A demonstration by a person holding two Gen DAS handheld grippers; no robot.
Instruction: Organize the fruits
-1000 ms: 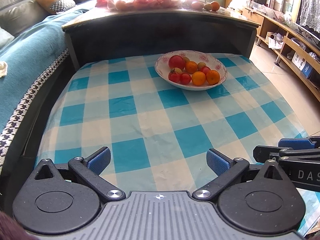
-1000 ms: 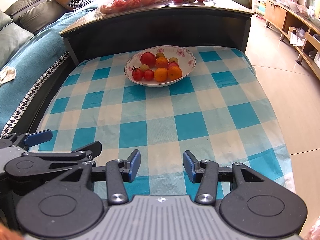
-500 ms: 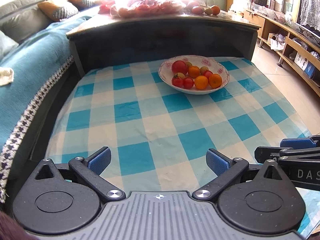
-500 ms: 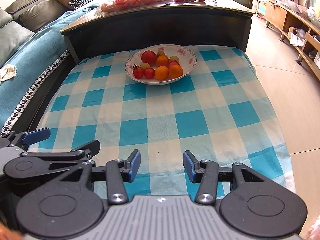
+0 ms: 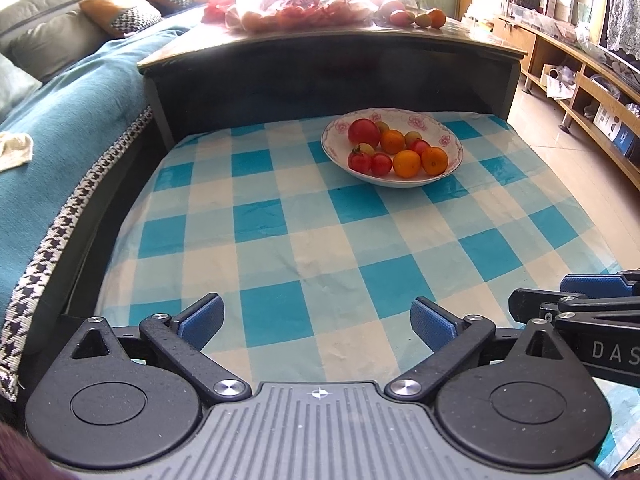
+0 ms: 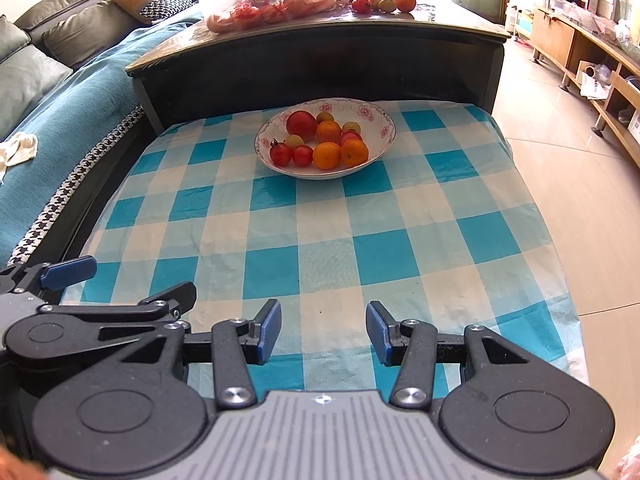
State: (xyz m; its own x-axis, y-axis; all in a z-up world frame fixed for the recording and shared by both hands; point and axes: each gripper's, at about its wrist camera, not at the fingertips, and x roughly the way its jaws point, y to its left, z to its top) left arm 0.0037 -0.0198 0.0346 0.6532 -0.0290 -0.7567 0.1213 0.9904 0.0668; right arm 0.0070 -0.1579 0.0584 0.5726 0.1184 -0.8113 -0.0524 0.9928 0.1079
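Observation:
A white floral bowl (image 5: 450,136) (image 6: 382,126) stands at the far side of the blue-and-white checked cloth (image 5: 304,248) (image 6: 320,240). It holds a large red fruit (image 5: 363,132) (image 6: 301,125), oranges (image 5: 407,163) (image 6: 327,155), small red tomatoes (image 6: 280,154) and small greenish fruits. My left gripper (image 5: 316,318) is open and empty over the near edge of the cloth. My right gripper (image 6: 323,326) is open and empty beside it, far from the bowl.
A dark raised table (image 5: 332,60) (image 6: 320,48) behind the cloth carries a bag of red fruit (image 6: 276,4) and loose fruits (image 6: 380,0). A sofa with a teal cover (image 5: 60,120) is on the left. Tiled floor and wooden shelving (image 5: 580,72) lie to the right.
Both grippers have drawn back and tilted slightly, so the bowl sits a little lower and farther in view. Both stay open and empty.

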